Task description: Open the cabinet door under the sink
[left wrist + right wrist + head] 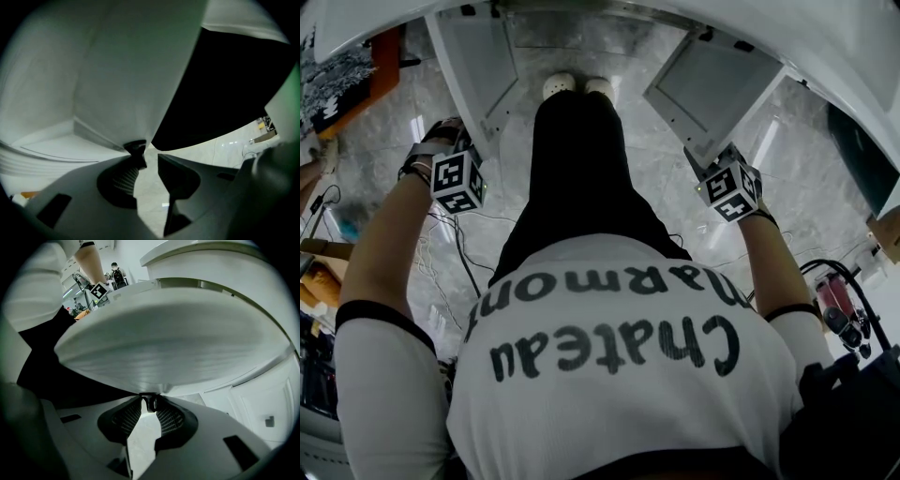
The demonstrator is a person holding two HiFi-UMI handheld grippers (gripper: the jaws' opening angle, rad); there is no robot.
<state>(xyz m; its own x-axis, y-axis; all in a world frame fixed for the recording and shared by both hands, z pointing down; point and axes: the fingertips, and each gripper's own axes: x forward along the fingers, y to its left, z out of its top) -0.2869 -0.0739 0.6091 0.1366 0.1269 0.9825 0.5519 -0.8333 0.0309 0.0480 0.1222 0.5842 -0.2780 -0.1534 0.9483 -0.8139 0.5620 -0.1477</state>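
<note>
Both white doors under the sink stand swung out in the head view, the left door (473,66) and the right door (712,89). My left gripper (150,158), under its marker cube (457,181), is at the left door's (131,70) lower edge. Its jaws stand apart, and the small dark knob (135,147) sits at the left fingertip with nothing pinched between the pads. My right gripper (149,401), under its cube (731,192), is shut on the right door's (168,343) small knob (151,402).
The person's black-clad legs and white shoes (577,86) stand between the two doors on the grey marble floor (675,178). Cables (455,244) trail over the floor at left. A red tool (836,305) lies at right, and a closed white cabinet front (262,404) stands beside the right door.
</note>
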